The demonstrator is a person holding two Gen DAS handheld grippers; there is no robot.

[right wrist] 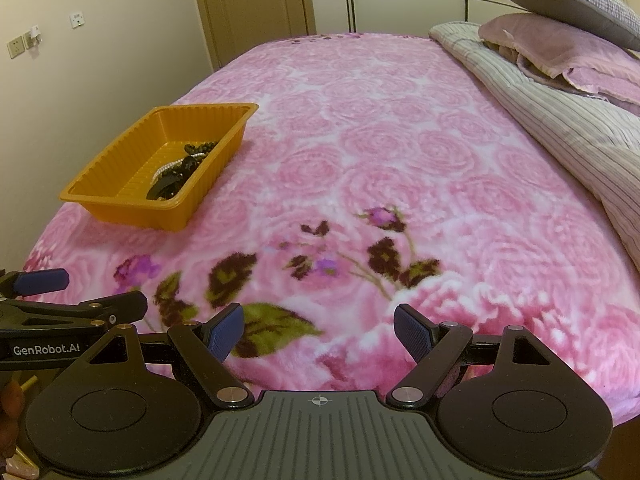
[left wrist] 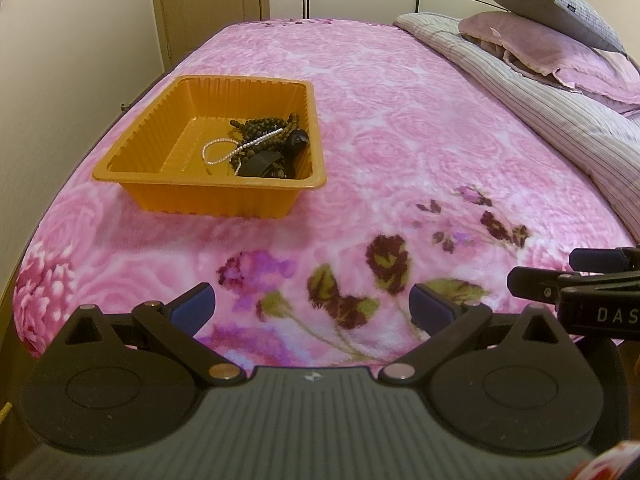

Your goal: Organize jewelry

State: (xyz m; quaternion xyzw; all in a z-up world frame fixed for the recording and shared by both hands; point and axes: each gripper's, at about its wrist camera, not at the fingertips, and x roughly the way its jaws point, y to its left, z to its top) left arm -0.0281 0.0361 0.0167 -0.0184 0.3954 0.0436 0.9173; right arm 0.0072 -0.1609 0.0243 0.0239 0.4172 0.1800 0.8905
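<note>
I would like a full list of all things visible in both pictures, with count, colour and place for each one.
tray: one, orange, on the blanket at the left
dark bead necklace: one tangle, brown-black, in the tray
white bead bracelet: one, white, in the tray beside the dark beads
blanket: one, pink with flowers, covering the bed
striped quilt: one, grey-lilac, folded at the right
pillows: two, one pink, one grey on top, far right
door: one, beige, behind the bed
left hand-held gripper: black with blue pads, open, empty
right hand-held gripper: same colours, open, empty
</note>
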